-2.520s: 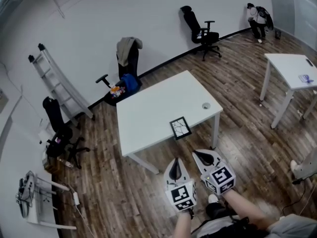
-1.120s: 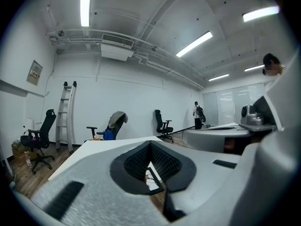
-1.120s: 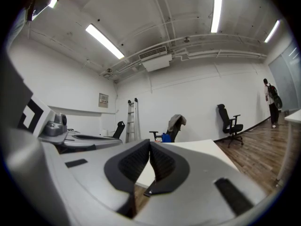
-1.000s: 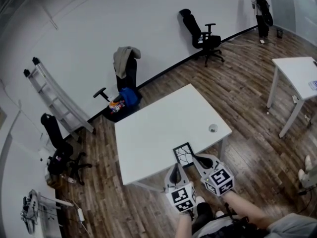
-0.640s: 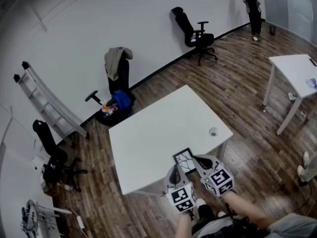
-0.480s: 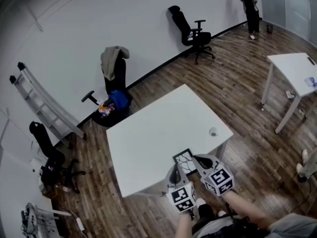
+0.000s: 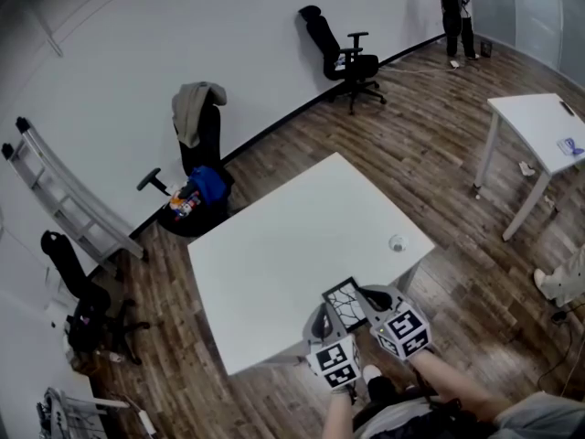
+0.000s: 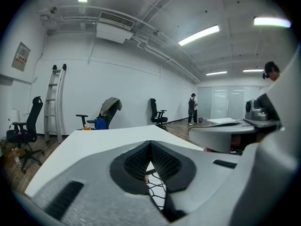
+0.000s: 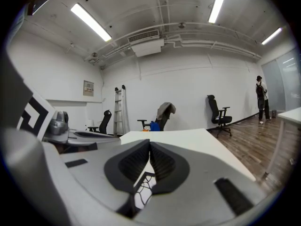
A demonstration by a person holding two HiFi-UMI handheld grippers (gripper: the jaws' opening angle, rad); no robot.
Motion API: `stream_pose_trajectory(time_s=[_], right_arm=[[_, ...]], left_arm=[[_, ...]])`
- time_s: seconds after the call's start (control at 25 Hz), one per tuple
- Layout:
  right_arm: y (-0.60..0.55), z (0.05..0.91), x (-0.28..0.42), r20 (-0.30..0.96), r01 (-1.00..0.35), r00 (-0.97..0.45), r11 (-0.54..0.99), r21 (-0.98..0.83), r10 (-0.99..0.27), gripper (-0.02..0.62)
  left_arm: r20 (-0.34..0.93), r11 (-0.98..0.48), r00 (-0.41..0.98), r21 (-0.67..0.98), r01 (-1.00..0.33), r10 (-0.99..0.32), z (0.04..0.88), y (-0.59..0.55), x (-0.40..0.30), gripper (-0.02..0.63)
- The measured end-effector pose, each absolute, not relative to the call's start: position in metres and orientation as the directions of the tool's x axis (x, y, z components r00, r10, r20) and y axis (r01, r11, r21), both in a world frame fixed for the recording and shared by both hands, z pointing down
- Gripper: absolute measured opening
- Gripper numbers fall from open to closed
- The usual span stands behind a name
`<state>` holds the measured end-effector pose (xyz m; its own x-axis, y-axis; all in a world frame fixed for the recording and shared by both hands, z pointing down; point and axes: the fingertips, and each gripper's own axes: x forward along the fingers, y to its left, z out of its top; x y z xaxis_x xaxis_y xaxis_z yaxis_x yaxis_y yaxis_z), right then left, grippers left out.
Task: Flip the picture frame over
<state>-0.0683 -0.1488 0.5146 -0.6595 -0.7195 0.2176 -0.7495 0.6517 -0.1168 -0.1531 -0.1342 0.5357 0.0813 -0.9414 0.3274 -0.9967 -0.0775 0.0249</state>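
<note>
Two grippers, left gripper (image 7: 321,313) and right gripper (image 7: 362,294), are both clenched on nothing. Between their tips, the picture frame (image 7: 345,302) lies at the near edge of the white table (image 7: 274,245), its crack-patterned side up. Farther off, an office chair (image 7: 340,48) and a ladder (image 7: 55,190) stand by the wall.

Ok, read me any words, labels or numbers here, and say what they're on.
Wall sign: red print, too blurred to read.
Marker cubes: square patterns, no words.
Picture frame: branching lines only, no text.
Paper on side table: blue marks, too small to read.
</note>
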Motion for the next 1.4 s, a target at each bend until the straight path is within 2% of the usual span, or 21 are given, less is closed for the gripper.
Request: stream_pose_trajectory(time_s=[0.6,0.96,1.04,1.4], right_arm=[[-0.165,0.568,-0.064,0.336,-0.793,-0.596,0.6,-0.105,-0.729,0.003],[-0.178,0.617,-0.061,0.473,-0.759,-0.618,0.633,-0.152,-0.628,0.008],[-0.18,0.626,-0.062,0.502,-0.753,-0.62,0.638,-0.164,-0.603,0.034],[-0.181,0.655,-0.062,0.576,-0.729,-0.637,0.643,-0.235,-0.512,0.077]], left_arm=[[0.485,-0.09,0.113,0.07,-0.993,-0.867,0.596,-0.141,-0.166,-0.005],[0.598,-0.023,0.106,0.145,-0.989,-0.795,0.636,-0.145,-0.164,-0.003],[0.621,-0.01,0.11,0.162,-0.987,-0.776,0.642,-0.146,-0.165,0.02],[0.694,0.03,0.124,0.206,-0.978,-0.71,0.67,-0.138,-0.169,0.068]])
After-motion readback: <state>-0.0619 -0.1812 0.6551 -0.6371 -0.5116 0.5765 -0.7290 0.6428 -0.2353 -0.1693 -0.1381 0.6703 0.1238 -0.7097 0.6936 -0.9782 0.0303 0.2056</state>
